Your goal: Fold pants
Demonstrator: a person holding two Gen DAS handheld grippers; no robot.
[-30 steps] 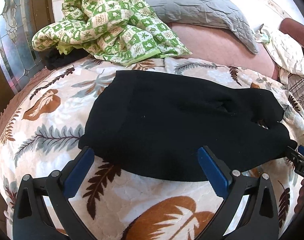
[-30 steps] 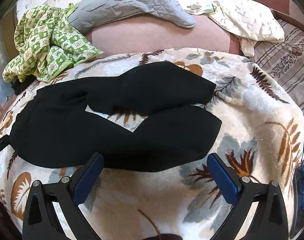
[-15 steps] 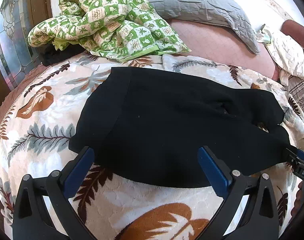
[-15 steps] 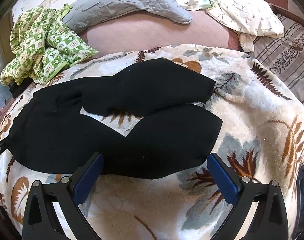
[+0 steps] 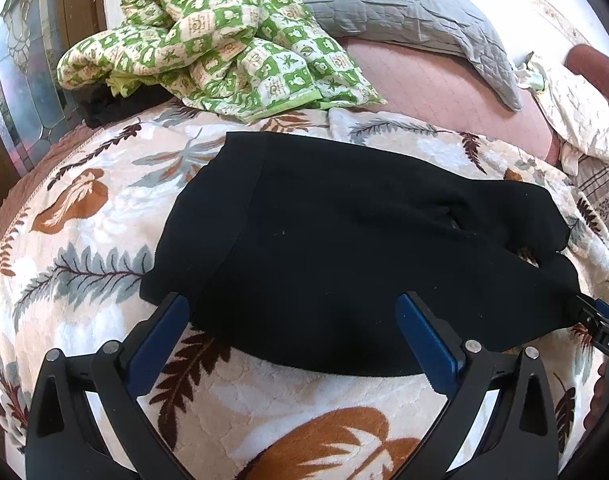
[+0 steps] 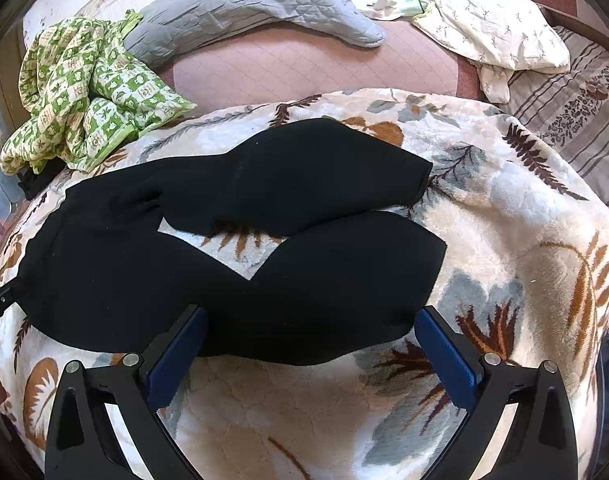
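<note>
Left wrist view: the black pants (image 5: 344, 248) lie flat on the leaf-print blanket (image 5: 104, 208), long axis running left to right, waistband end at the left, legs heading off right. The left gripper (image 5: 292, 332) is spread wide, hovering over the near edge of the pants, holding nothing. The other tool at the right edge shows the letters "DAS".

Right wrist view: same pants (image 6: 232, 248), the two leg ends point right, parted in a V. The right gripper (image 6: 310, 340) is spread wide too, over the nearer leg.
</note>
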